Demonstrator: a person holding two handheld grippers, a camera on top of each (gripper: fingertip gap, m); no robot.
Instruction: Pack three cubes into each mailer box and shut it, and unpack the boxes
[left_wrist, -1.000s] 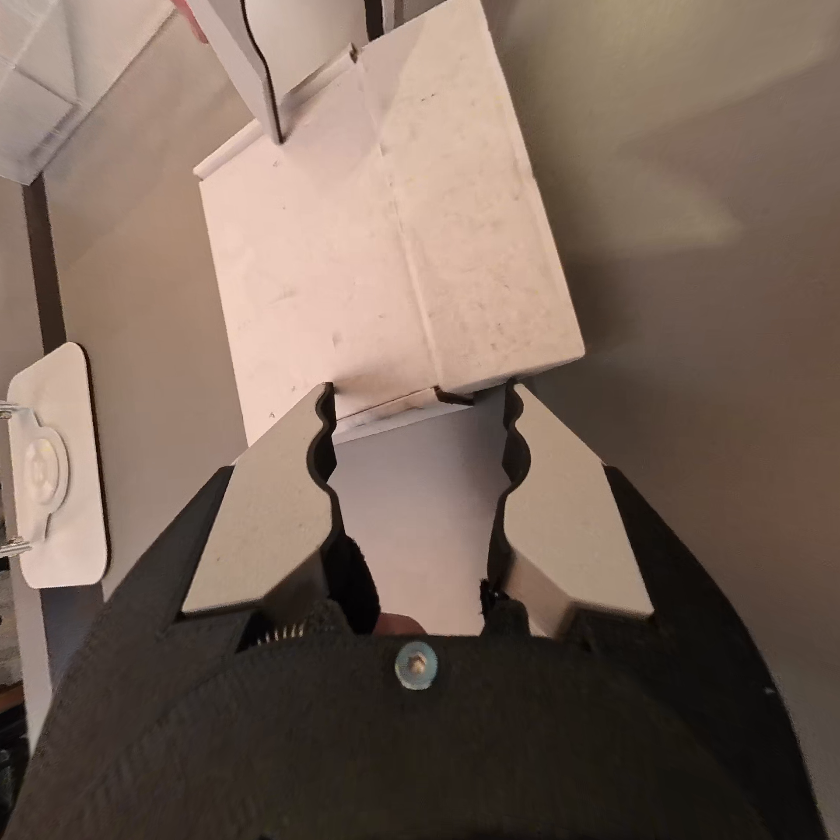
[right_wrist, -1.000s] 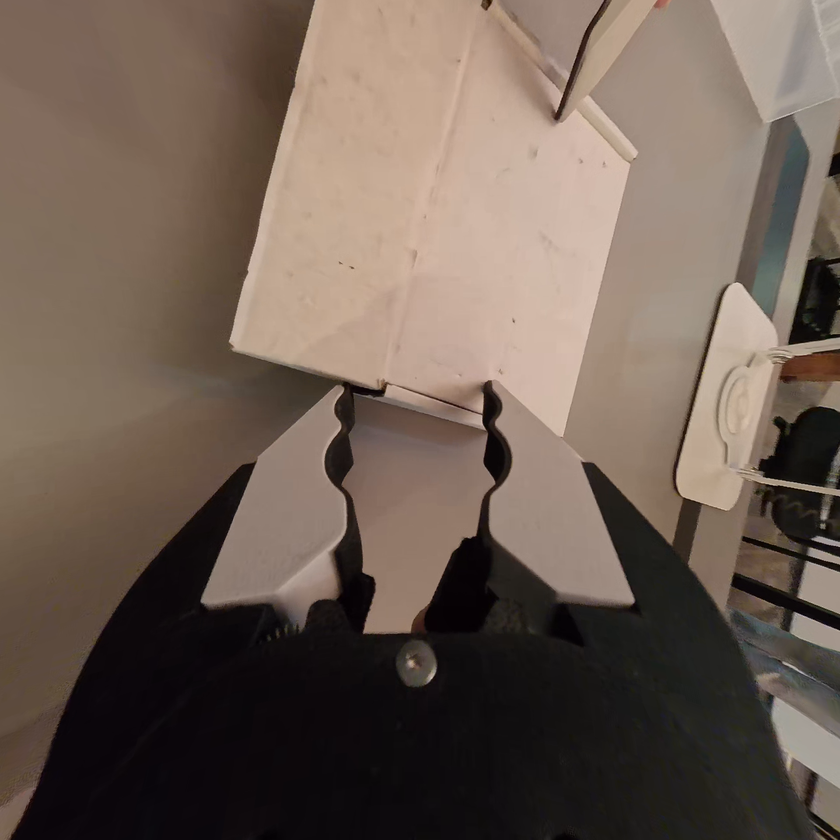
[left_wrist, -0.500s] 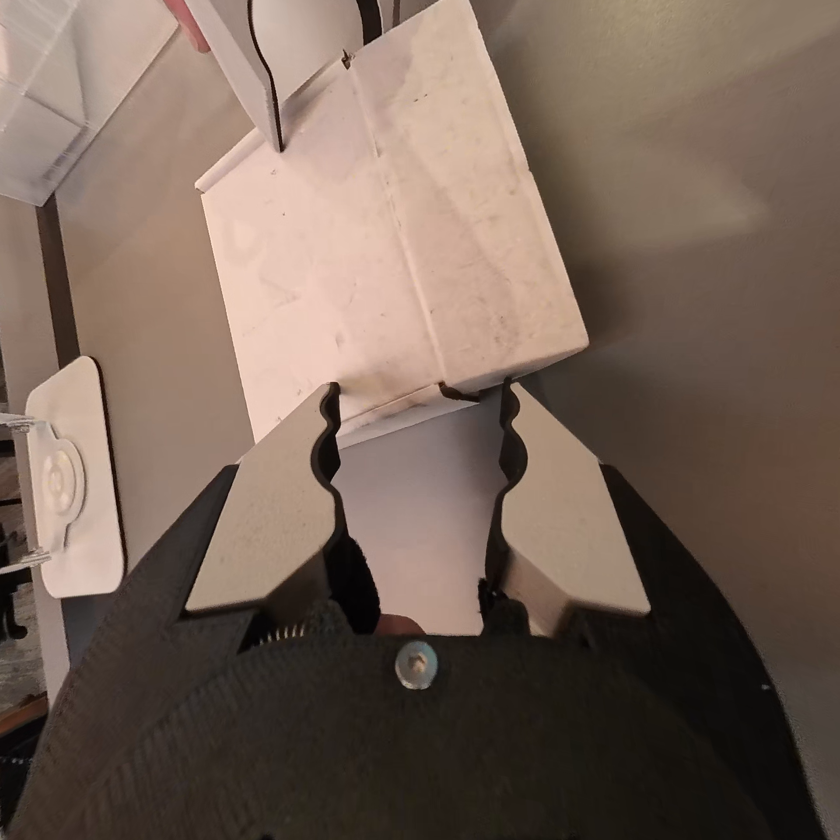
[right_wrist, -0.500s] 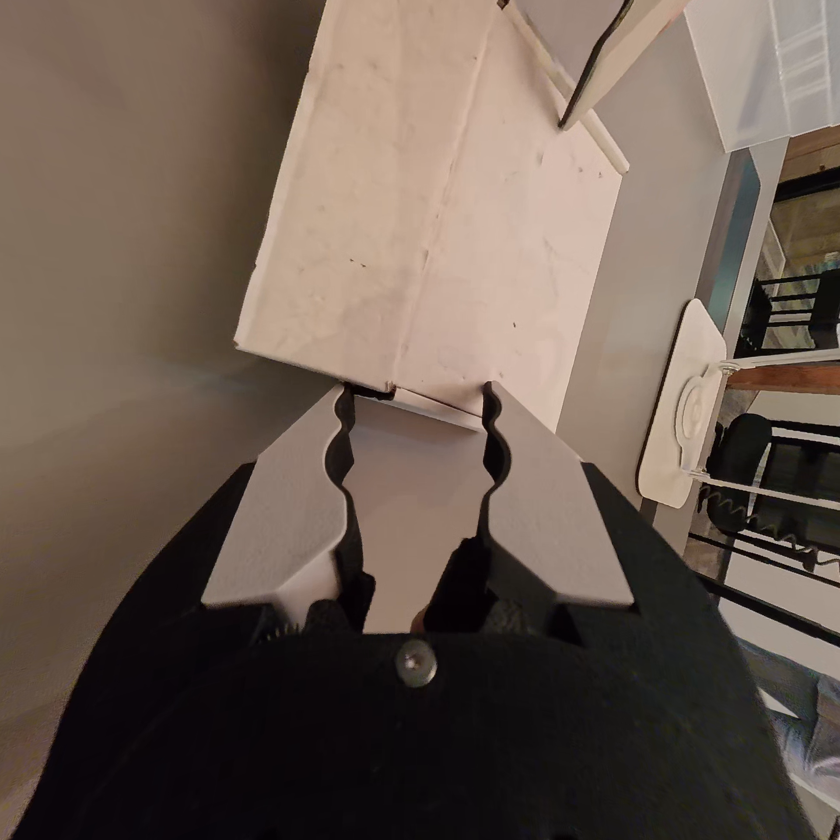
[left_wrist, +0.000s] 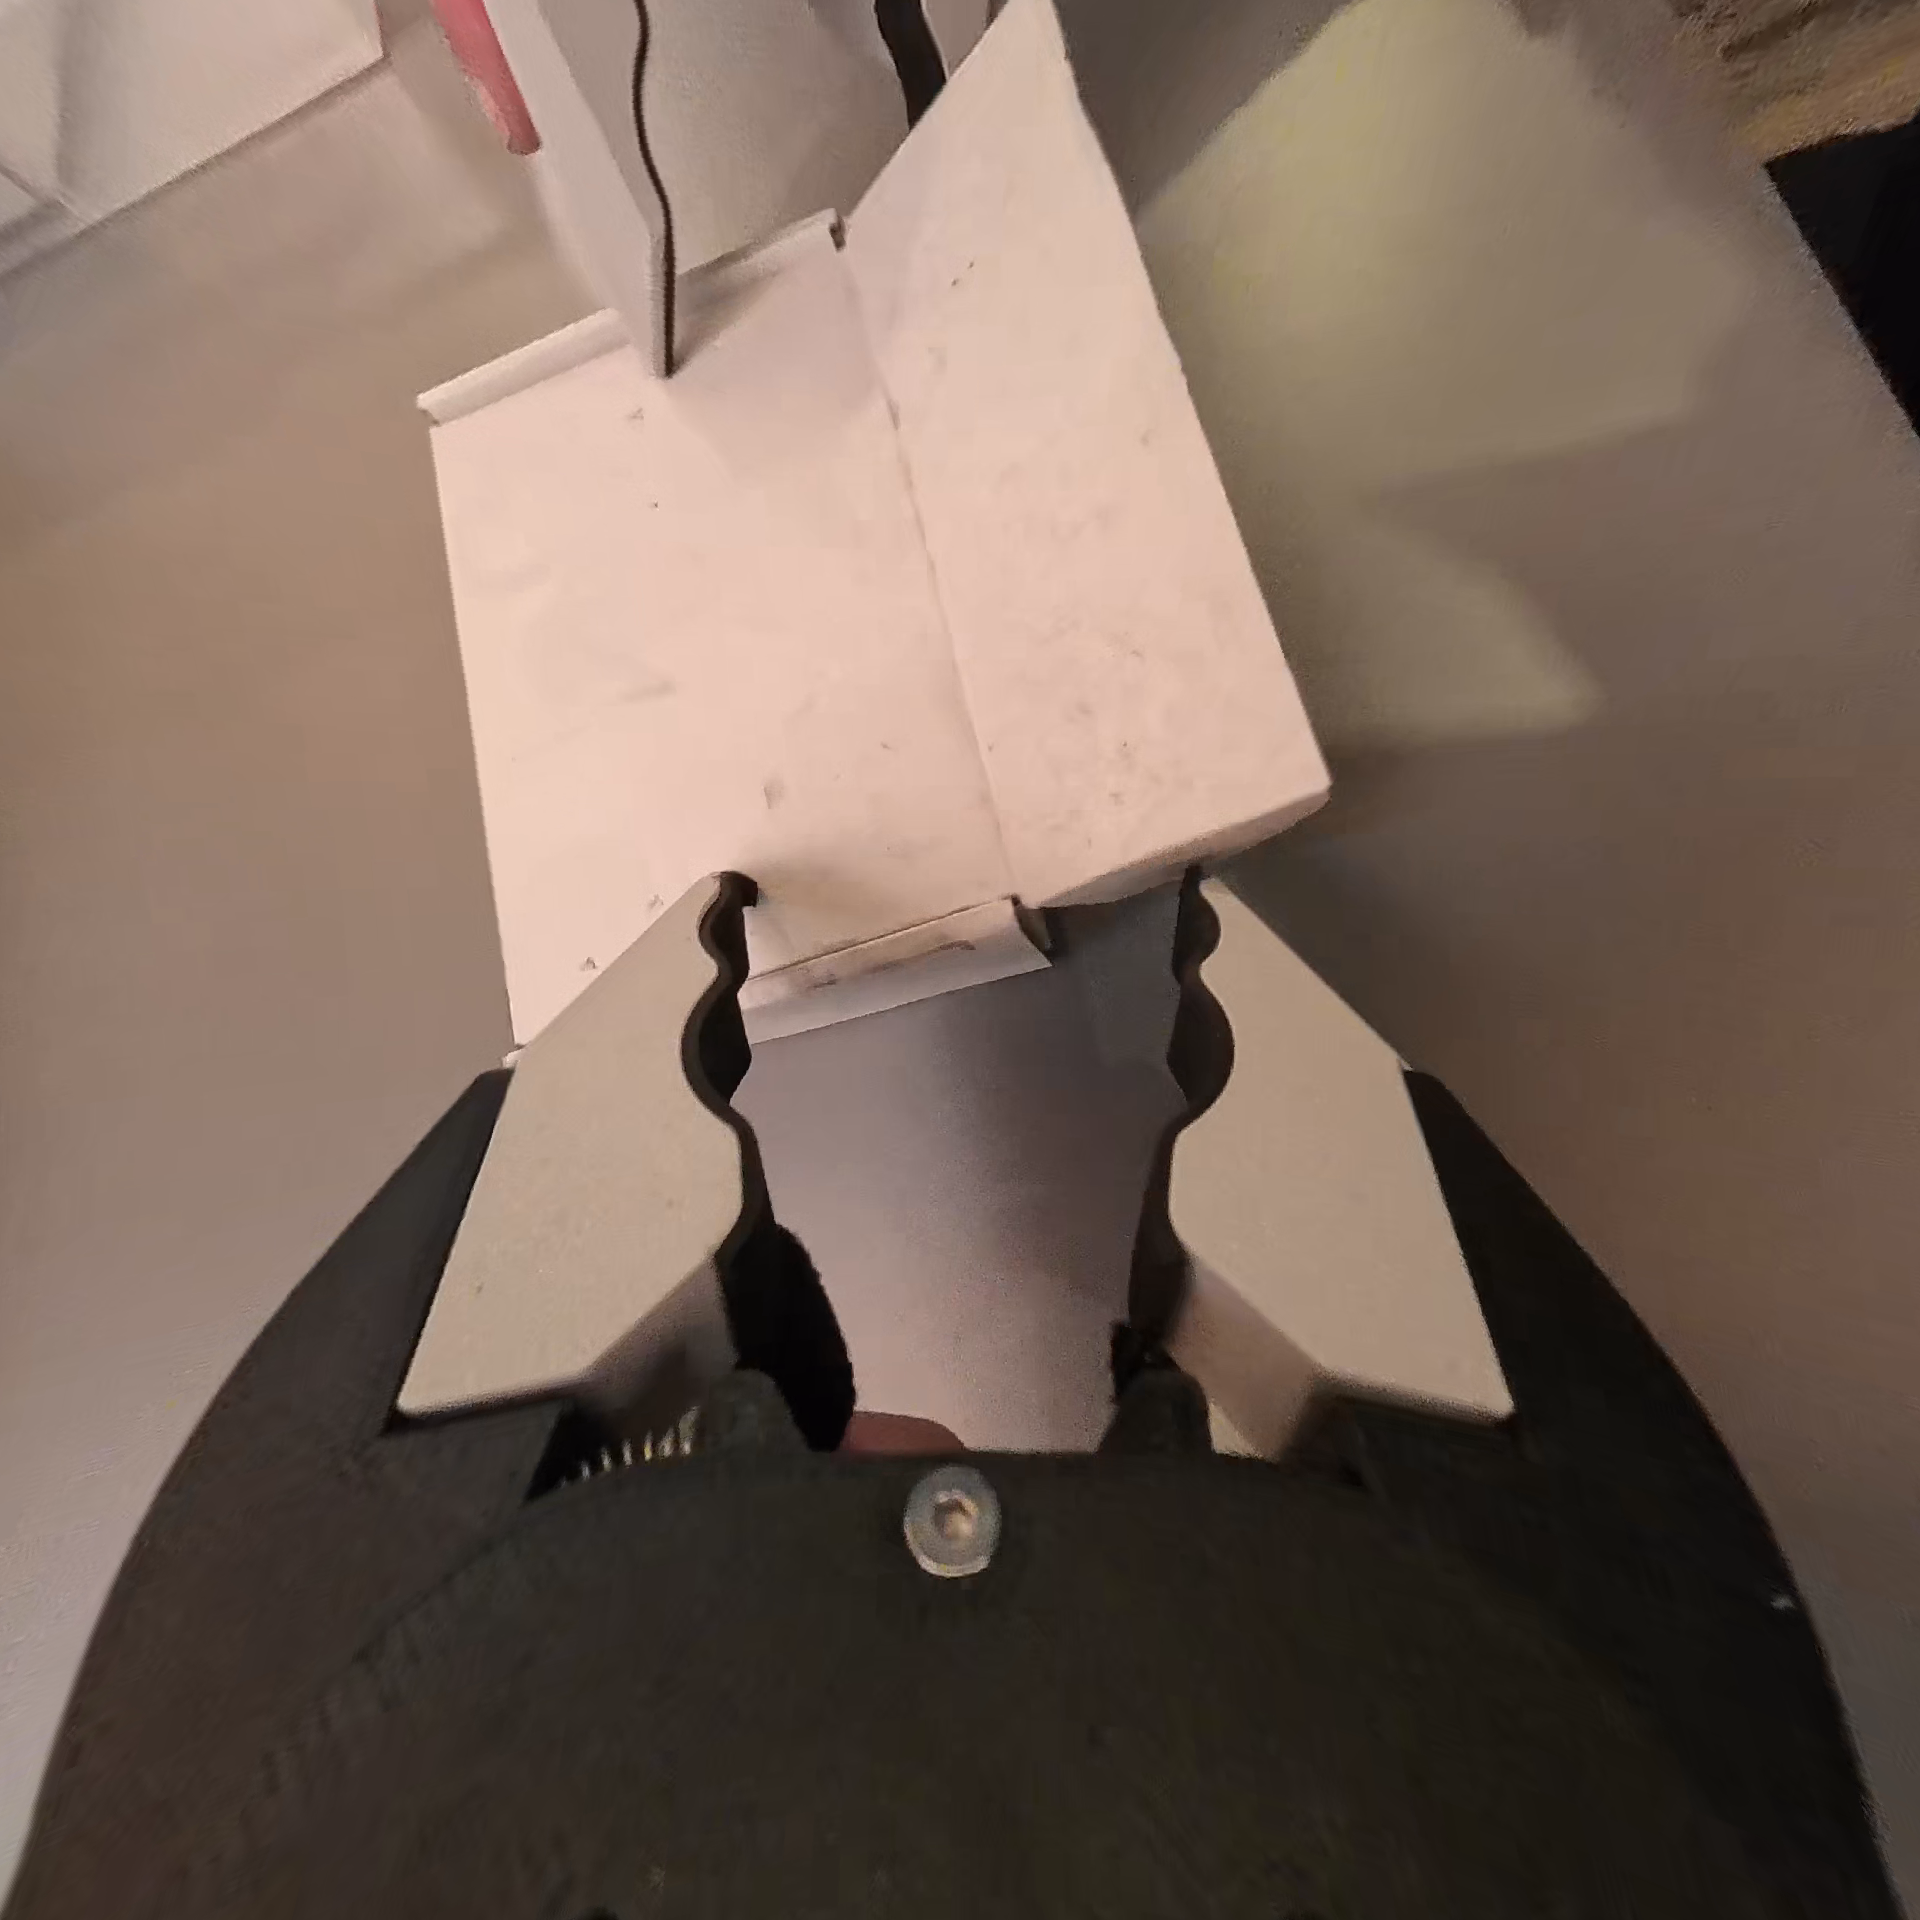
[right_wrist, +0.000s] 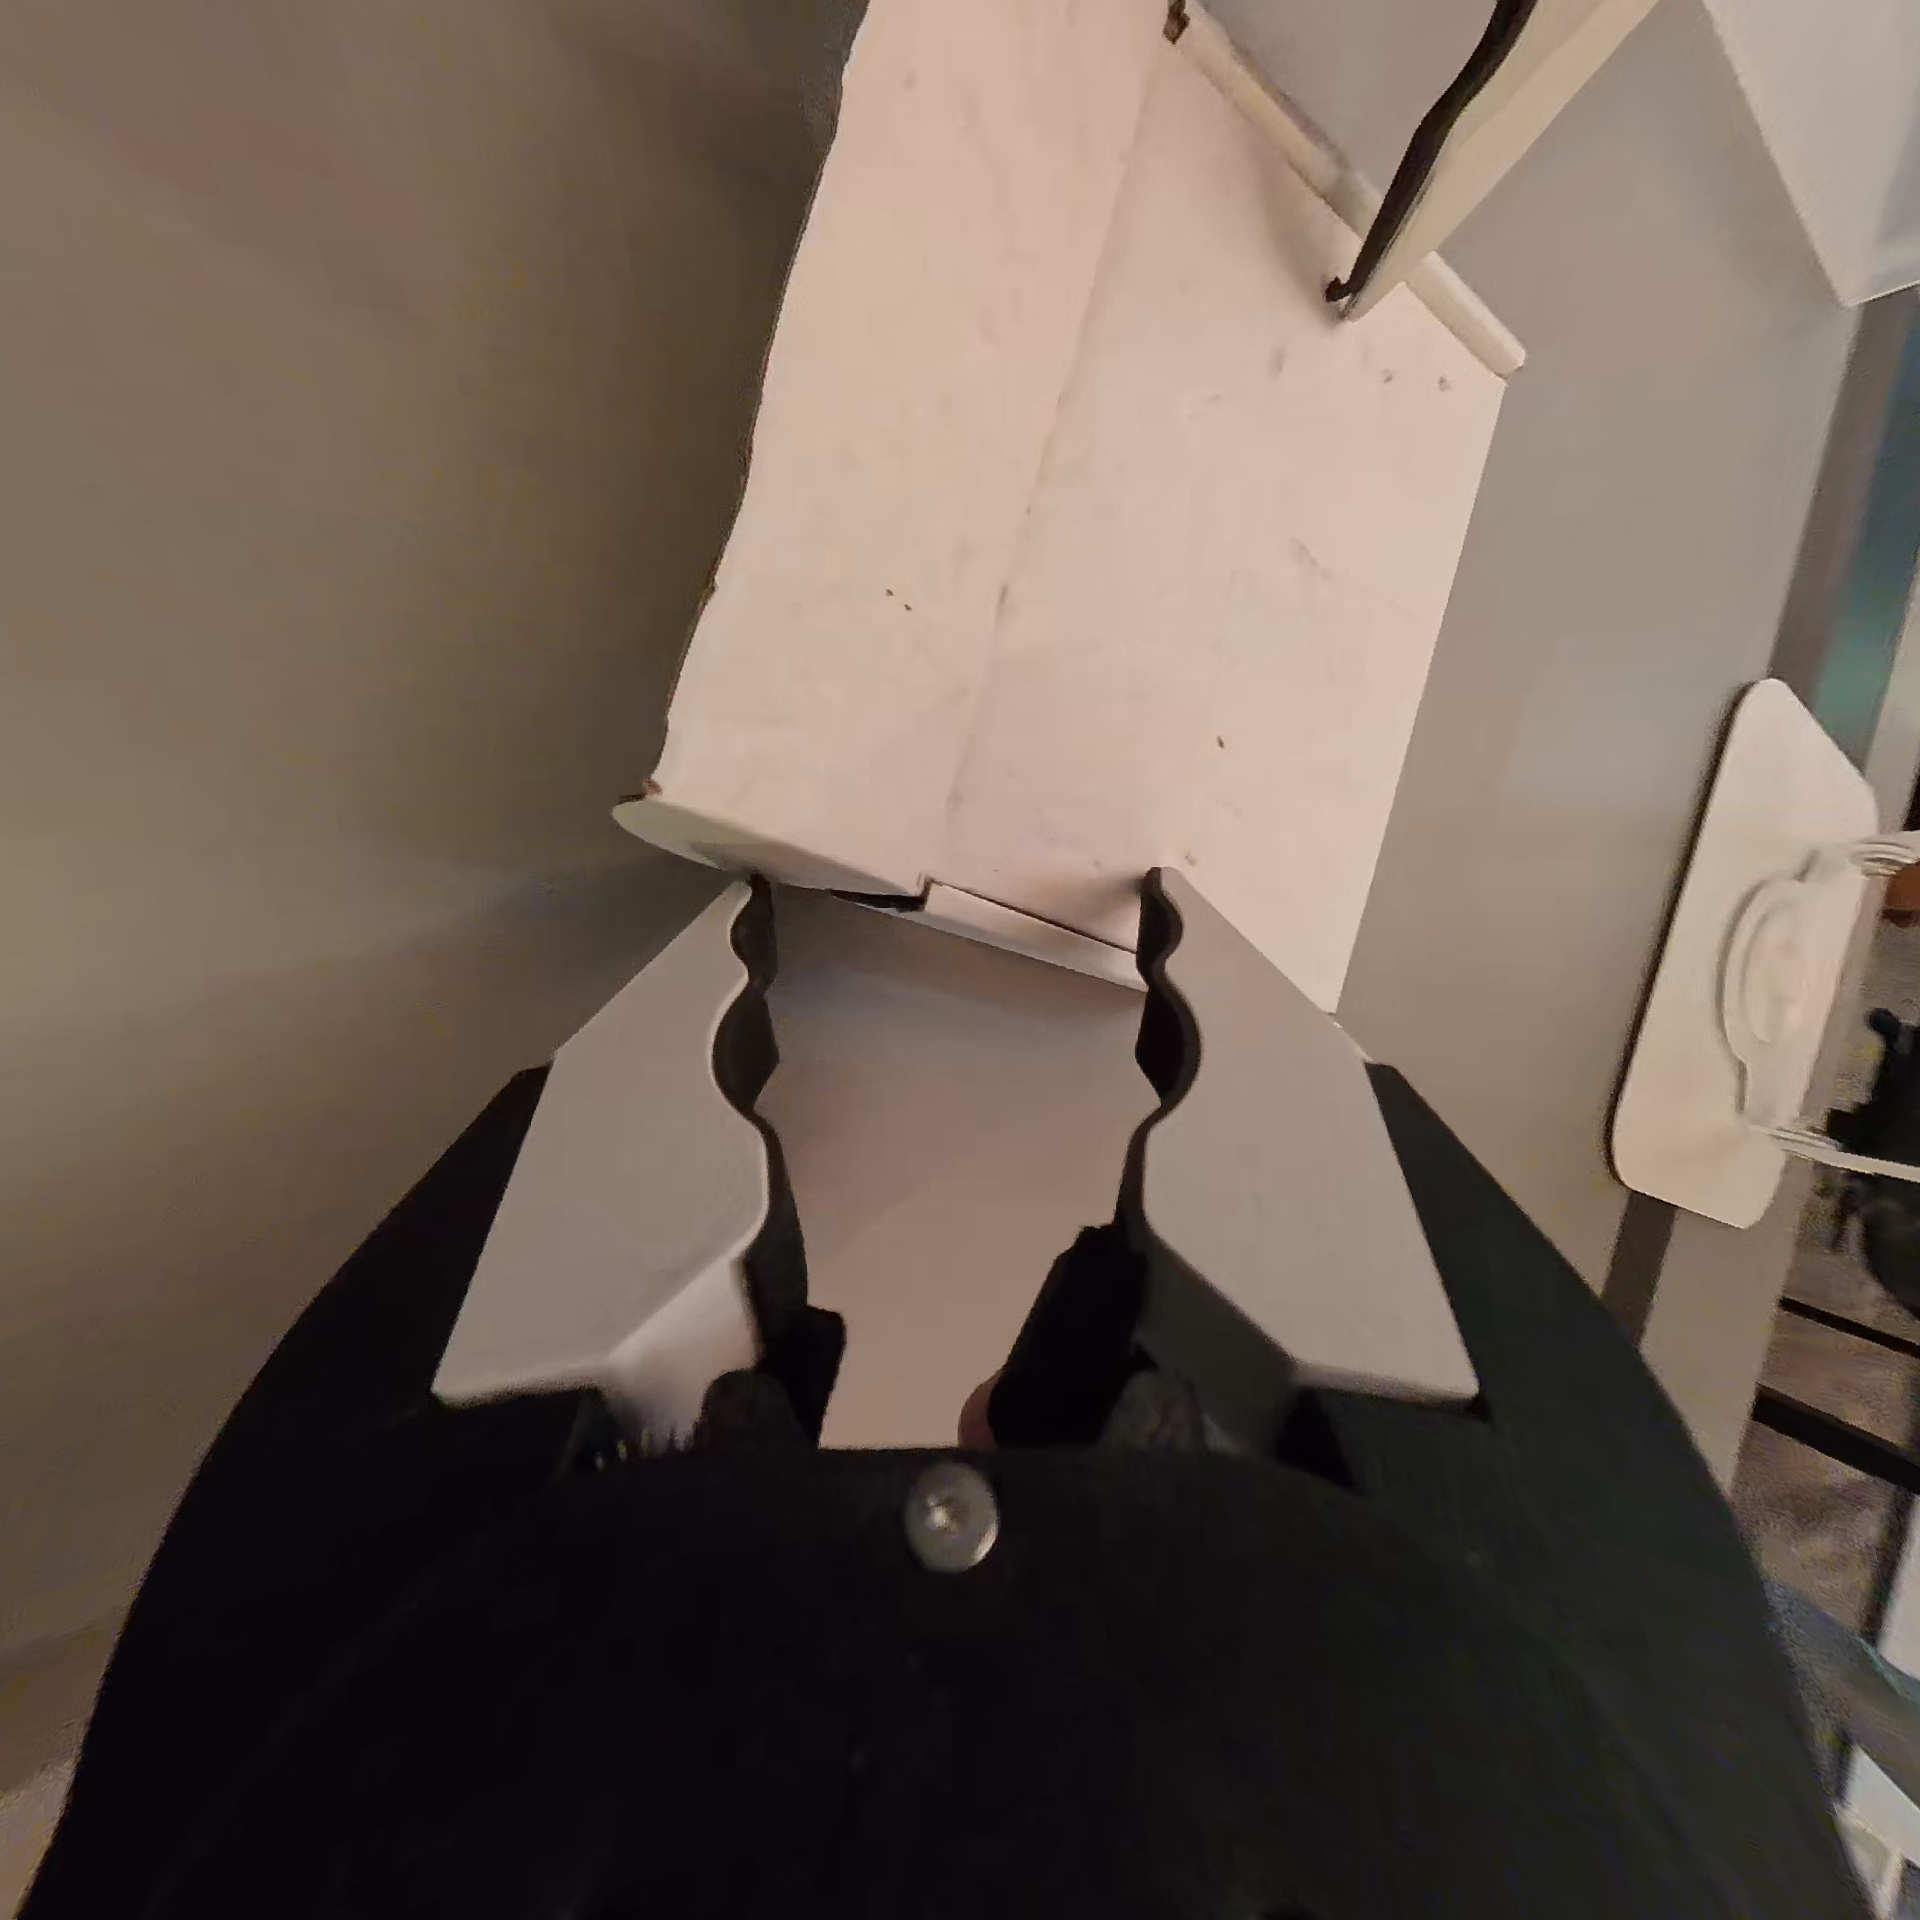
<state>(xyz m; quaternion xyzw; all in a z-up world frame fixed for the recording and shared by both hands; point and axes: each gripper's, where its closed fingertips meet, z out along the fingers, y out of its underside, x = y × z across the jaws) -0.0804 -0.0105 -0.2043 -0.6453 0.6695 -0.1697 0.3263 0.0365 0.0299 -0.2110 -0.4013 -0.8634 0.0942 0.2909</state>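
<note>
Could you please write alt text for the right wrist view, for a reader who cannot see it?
The right gripper, jaws open, meets the near end of a closed white mailer box on a grey table. The left gripper's fingertip touches the box's far end, and a white plate lies at the table's right edge.

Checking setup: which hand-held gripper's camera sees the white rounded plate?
The right hand-held gripper; the white rounded plate appears only in its view.

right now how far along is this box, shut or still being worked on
Done: the white mailer box looks shut, its lid lying flat, so no cubes show. In hand: the left hand-held gripper and right hand-held gripper meet opposite ends, jaws apart, straddling the end flaps. Left: whether it is being tucked shut or opened cannot be told; other boxes are unseen.
</note>
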